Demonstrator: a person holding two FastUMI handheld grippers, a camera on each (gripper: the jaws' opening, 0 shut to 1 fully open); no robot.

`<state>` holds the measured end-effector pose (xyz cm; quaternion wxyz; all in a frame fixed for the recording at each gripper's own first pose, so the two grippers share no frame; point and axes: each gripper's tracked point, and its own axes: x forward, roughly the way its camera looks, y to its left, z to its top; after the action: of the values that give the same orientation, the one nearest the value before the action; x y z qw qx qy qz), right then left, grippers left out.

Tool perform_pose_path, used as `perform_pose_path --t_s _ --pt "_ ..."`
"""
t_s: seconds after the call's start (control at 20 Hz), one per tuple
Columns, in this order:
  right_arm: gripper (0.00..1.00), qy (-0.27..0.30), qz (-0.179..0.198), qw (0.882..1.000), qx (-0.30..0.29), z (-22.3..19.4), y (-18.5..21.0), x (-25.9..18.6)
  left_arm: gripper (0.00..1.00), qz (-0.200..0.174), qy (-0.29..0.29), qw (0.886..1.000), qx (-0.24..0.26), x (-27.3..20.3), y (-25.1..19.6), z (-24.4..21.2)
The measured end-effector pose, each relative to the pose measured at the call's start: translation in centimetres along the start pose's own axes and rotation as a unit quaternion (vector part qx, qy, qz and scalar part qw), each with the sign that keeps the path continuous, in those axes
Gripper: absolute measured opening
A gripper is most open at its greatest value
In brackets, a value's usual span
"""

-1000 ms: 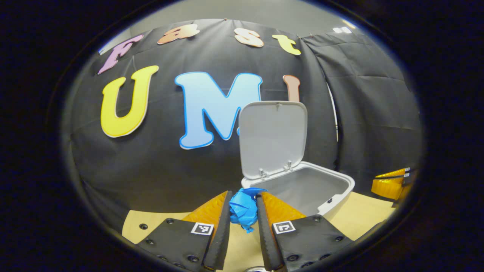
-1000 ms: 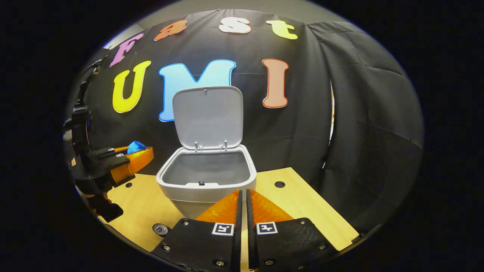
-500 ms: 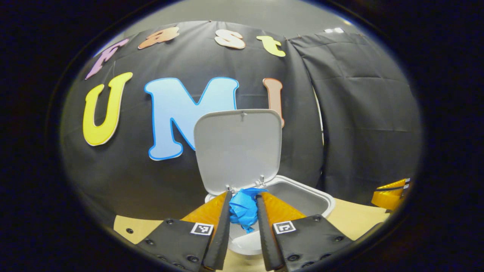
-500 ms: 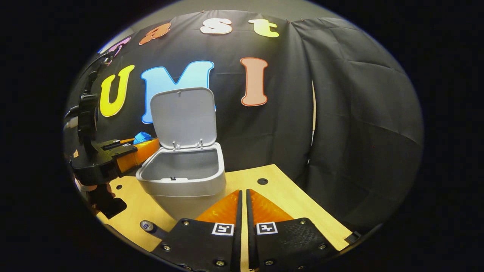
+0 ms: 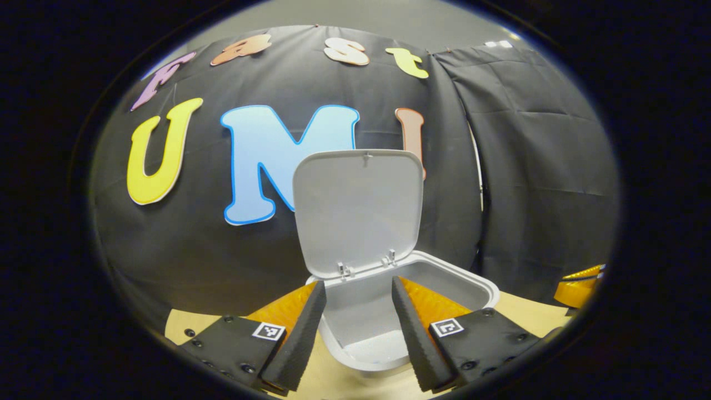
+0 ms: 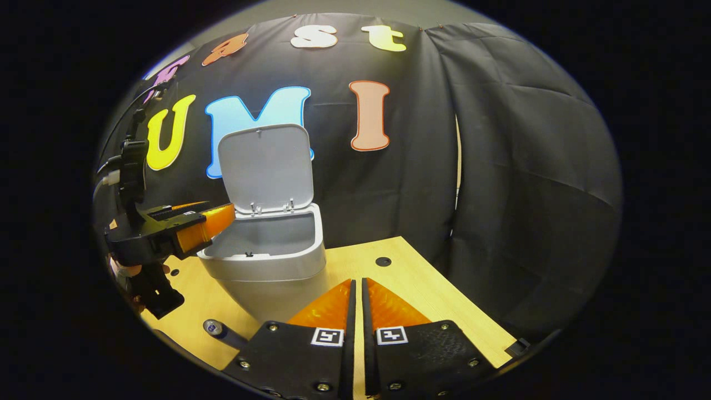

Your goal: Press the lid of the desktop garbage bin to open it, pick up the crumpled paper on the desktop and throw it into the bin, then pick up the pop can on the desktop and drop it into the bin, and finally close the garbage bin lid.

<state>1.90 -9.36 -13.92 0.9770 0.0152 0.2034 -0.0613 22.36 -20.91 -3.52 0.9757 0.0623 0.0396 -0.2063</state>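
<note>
The pale wooden desktop (image 6: pixel 422 289) was the biggest thing below my two tongs, and on it stood the grey plastic garbage bin (image 5: pixel 389 311) with rounded corners. Its flat grey lid (image 5: pixel 358 211) stood upright on the hinges at the far side of the bin from both tongs, so the mouth was free for throwing things in.

My left gripper (image 5: pixel 355 319) hung directly over the open mouth, with its fingers wide apart and nothing between them. I judged that this place was chosen so that anything released there would fall straight inside. In the right gripper view, the left gripper (image 6: pixel 219 218) reached over the near-left rim of the bin. I could not see the crumpled paper; the bottom of the bin was hidden from me, so I can only guess that it lay inside.

My right gripper (image 6: pixel 356 311) waited nearer to me than the bin, with its fingers together and holding nothing. Low and to its left, beside the bin's base, lay the small metal pop can (image 6: pixel 213 328) on its side on the desktop. I judged it the next thing to fetch.
</note>
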Motion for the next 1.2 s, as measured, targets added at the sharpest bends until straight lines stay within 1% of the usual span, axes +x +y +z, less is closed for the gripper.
perform_pose_path --t_s 0.2,0.45,0.5,0.55,0.6,0.8,0.85,0.9,1.05,1.1,1.15,1.2 --pt "0.07 0.006 0.026 1.000 -0.006 -0.7 2.1 0.1 0.83 0.026 -0.003 1.000 -0.005 -1.6 2.4 0.1" --pt "0.07 0.018 0.074 0.997 -0.018 -1.9 6.5 0.1 0.83 0.080 0.001 0.997 -0.013 -4.7 7.6 -0.6" --pt "0.07 0.021 0.085 0.996 -0.021 -2.1 7.4 0.0 0.80 0.092 0.002 0.996 -0.015 -5.5 8.8 -0.7" --pt "0.07 0.023 0.096 0.995 -0.025 -2.5 8.4 -0.1 0.80 0.103 0.003 0.994 -0.017 -6.2 9.8 -0.8" --pt "0.07 0.026 0.107 0.994 -0.029 -2.7 9.3 -0.1 0.83 0.114 0.005 0.993 -0.021 -7.0 10.9 -1.0" --pt "0.07 0.042 0.149 0.987 -0.040 -4.2 13.0 -0.1 0.83 0.157 0.012 0.987 -0.030 -10.4 14.9 -2.1" --pt "0.12 0.047 0.157 0.985 -0.043 -4.8 13.9 -0.1 0.83 0.169 0.014 0.985 -0.030 -11.3 15.8 -2.4" --pt "0.07 0.053 0.168 0.983 -0.046 -5.3 14.8 -0.1 0.83 0.179 0.016 0.983 -0.031 -12.3 16.7 -2.6" --pt "0.07 0.078 0.195 0.976 -0.053 -7.1 17.4 -0.1 0.83 0.210 0.022 0.977 -0.035 -15.1 19.3 -3.4" --pt "0.10 0.083 0.201 0.974 -0.057 -7.5 18.1 0.0 0.83 0.218 0.025 0.975 -0.038 -15.9 20.0 -3.8" --pt "0.10 0.087 0.209 0.972 -0.059 -8.1 19.0 0.0 0.80 0.226 0.027 0.973 -0.042 -16.7 20.6 -4.1" --pt "0.15 0.094 0.219 0.969 -0.061 -8.7 19.8 -0.1 0.83 0.234 0.030 0.971 -0.045 -17.5 21.3 -4.4"
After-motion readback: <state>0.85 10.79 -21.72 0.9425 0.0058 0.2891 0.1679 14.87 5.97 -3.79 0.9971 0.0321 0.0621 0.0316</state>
